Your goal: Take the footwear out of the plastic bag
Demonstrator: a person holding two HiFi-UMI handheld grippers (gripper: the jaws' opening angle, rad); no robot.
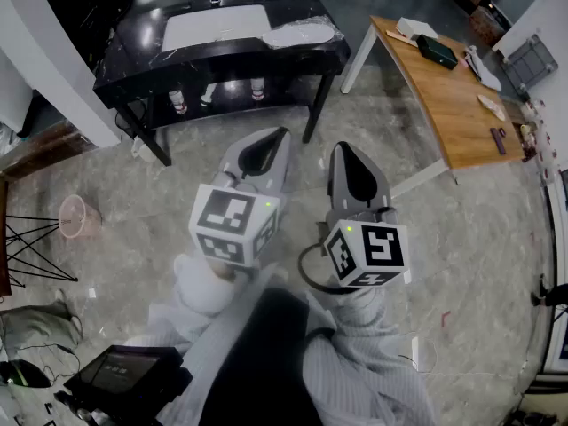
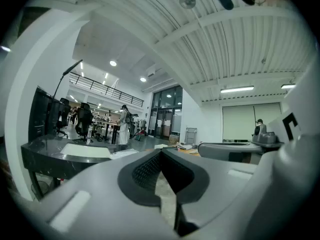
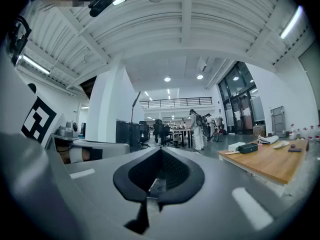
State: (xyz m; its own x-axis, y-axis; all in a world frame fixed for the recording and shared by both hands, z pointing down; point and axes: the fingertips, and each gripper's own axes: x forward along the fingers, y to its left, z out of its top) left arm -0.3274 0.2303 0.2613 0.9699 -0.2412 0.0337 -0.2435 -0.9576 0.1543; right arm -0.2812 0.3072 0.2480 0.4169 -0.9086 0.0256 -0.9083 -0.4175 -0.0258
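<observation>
The person holds both grippers side by side in front of the body, pointing level and forward. The left gripper (image 1: 277, 137) has its jaws pressed together with nothing between them, and so does the right gripper (image 1: 344, 152). Grey sleeves (image 1: 377, 353) cover both forearms.

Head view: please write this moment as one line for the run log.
phase: not started | left tongs: shut, empty, level | right tongs: shut, empty, level | plastic bag: on black table, untouched

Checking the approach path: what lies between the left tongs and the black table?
Head view: only bare floor shows between the left tongs and the black table.
</observation>
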